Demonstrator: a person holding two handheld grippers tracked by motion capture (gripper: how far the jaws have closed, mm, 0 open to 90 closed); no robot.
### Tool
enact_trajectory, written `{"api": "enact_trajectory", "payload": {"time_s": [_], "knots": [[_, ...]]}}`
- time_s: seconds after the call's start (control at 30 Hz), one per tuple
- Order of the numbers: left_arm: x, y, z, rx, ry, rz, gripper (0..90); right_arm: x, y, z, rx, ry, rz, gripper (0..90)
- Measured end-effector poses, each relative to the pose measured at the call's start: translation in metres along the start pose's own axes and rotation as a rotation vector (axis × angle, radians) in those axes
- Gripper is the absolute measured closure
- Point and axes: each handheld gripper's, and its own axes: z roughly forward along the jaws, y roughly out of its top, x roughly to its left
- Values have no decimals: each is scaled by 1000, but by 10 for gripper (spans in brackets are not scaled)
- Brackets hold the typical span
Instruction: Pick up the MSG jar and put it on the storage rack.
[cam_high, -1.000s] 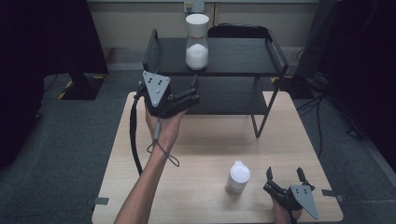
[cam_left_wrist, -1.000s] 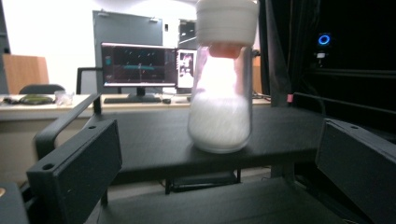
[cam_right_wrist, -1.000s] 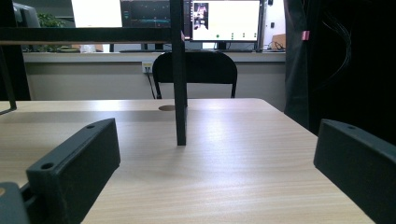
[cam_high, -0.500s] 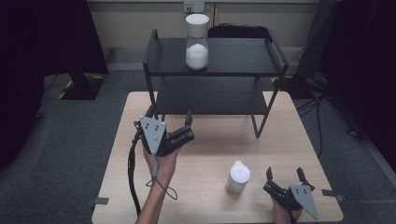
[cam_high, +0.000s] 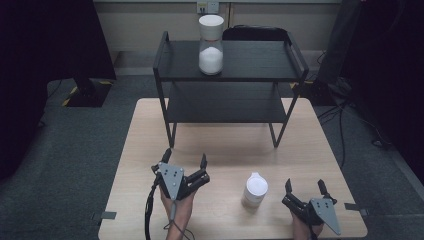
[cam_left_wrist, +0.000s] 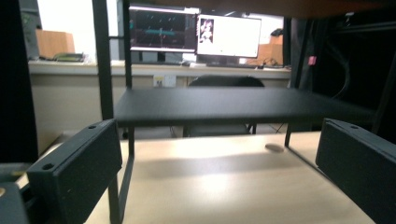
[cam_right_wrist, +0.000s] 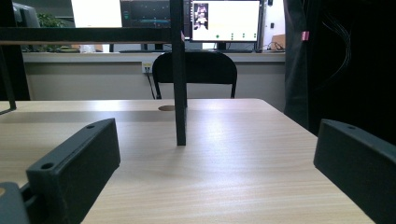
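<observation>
A small white round-lidded jar (cam_high: 255, 189) stands upright on the pale wood-grain surface (cam_high: 230, 140), between the two grippers and touching neither. The left gripper (cam_high: 184, 161), matte black with blocky jaws spread apart and empty, has dropped back from the black metal shelf rack (cam_high: 230, 80) to the surface's near edge. The right gripper (cam_high: 304, 186) rests where it was, jaws apart. A tall clear jar (cam_high: 211, 44) of white powder stands on the rack's top shelf.

The left hand-held gripper (cam_high: 184, 161) sits low at the near left, held from below by a hand (cam_high: 176, 205), its jaws spread wide and pointing forward. The right hand-held gripper (cam_high: 305, 187) rests at the near right, jaws likewise parted.
</observation>
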Motion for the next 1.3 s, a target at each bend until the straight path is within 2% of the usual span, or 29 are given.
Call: {"api": "enact_trajectory", "payload": {"time_s": [0.17,0.43,0.53,0.57,0.6,0.63,0.7,0.87,0.97,1.07,1.2,1.3], "knots": [[8,-26,-8,14,3,1,0,0,0,0,0,-1,-1,0],[17,-51,-19,34,63,-14,0,1,0,0,0,-3,-1,0],[23,-56,-21,53,51,-24,0,1,0,0,0,-4,-1,0],[22,-64,-23,33,63,-15,0,1,0,0,0,-4,-1,0],[22,-64,-23,33,63,-15,0,1,0,0,0,-4,-1,0],[20,-70,-25,24,78,-9,0,1,0,0,0,-4,-1,0],[20,-74,-27,25,77,-19,0,1,0,0,0,-4,-1,0],[18,-79,-28,8,85,-9,0,1,0,0,0,-4,-1,0],[16,-82,-25,2,99,35,0,1,0,0,0,-4,-1,0],[17,-84,-25,2,104,10,0,1,0,0,0,-4,-1,0],[18,-88,-26,14,102,14,0,1,0,0,0,-4,-1,0],[17,-92,-28,-12,105,20,0,1,0,0,0,-5,-1,0]]}}
